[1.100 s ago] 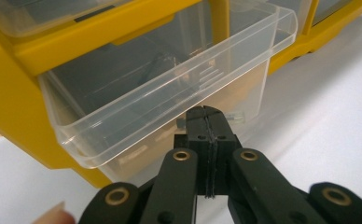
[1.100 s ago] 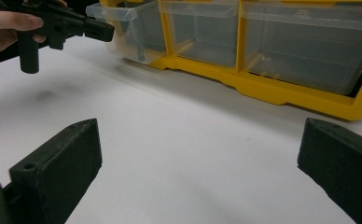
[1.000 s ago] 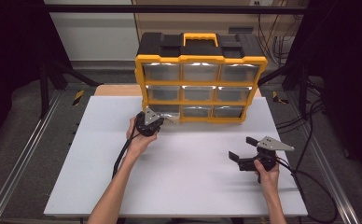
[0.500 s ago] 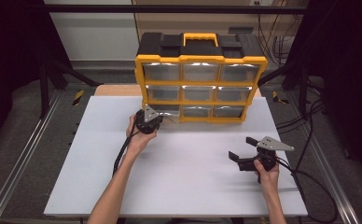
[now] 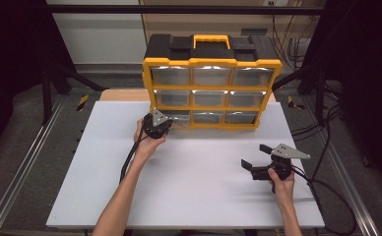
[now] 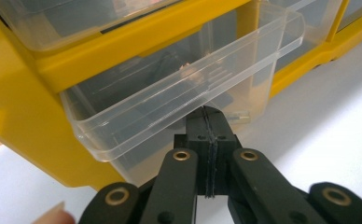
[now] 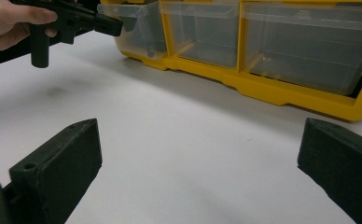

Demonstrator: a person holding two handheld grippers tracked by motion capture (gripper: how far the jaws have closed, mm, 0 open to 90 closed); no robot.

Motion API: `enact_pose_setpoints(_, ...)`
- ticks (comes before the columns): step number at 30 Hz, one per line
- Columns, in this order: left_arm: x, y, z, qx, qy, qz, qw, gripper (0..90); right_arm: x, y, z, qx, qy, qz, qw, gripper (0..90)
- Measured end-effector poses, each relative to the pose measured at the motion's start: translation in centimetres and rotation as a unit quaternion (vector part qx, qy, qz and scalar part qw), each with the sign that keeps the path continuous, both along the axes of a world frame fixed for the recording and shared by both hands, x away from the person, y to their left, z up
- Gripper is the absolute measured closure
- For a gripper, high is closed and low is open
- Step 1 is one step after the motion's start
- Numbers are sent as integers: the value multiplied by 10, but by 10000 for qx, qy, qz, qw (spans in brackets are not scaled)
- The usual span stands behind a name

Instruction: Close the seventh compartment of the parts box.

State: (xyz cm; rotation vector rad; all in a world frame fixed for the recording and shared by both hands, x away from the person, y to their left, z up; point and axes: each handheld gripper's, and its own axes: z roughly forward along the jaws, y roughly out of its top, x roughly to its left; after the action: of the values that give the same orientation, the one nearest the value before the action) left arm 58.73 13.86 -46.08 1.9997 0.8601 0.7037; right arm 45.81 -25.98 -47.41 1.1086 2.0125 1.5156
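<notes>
A yellow and black drawer organiser (image 5: 211, 64) stands at the far side of the white table (image 5: 199, 196). Its clear bottom-left drawer (image 5: 178, 117) (image 6: 170, 93) (image 7: 132, 28) sticks out a little. My left gripper (image 5: 168, 124) (image 6: 209, 114) (image 7: 116, 25) is at that drawer's front, jaws pressed together and tips tucked under its lip. Whether the thin plastic is pinched between them I cannot tell. My right gripper (image 5: 255, 156) (image 7: 202, 140) hovers low over the table at the right, jaws wide apart with nothing between them.
The organiser holds several more clear drawers, all pushed in. Metal rails run along both sides of the table (image 5: 21, 172) and cables lie at the far right (image 5: 327, 128). Bare white surface spreads between the two hands.
</notes>
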Motion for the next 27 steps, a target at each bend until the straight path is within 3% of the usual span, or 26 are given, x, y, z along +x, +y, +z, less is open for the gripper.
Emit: enact_pose_setpoints(27, 12, 2, -4, -24, -7, 106, 9999, 894, 0, 0, 0, -12, 8, -4, 10000, 5)
